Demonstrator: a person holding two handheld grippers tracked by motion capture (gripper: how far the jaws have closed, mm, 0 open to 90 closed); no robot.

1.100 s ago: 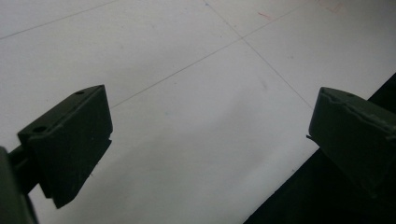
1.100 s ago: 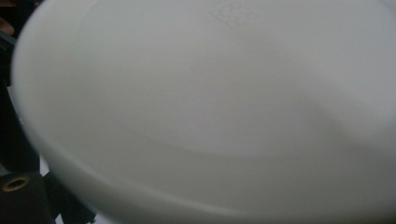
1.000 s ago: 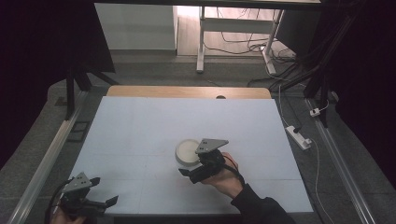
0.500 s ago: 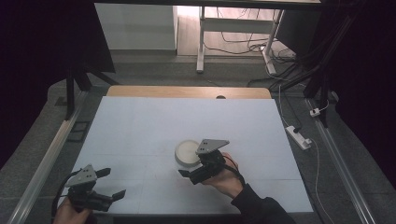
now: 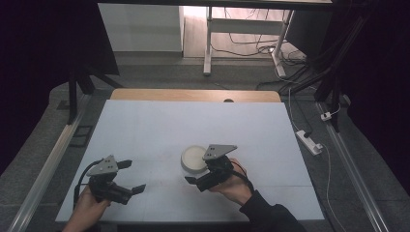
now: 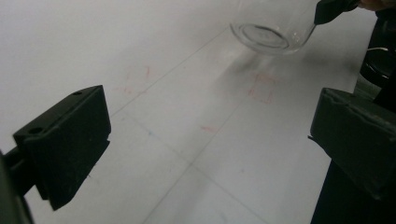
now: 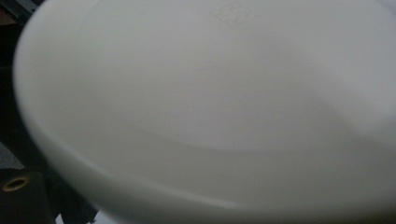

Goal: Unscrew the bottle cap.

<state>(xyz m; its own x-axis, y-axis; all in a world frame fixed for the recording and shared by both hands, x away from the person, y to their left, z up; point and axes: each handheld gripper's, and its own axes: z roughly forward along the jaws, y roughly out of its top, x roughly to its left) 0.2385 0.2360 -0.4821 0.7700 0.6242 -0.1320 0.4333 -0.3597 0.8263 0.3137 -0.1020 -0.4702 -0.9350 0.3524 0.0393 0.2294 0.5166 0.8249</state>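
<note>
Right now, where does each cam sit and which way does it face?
High view: above the person's side, facing forward and down on the table; shows both hands, left claw, right claw at the white container.
Left gripper view: rides the left claw, facing across the table toward the container; its jaws stand apart.
Right gripper view: pressed close to the container.
Shared: all three see the container.
</note>
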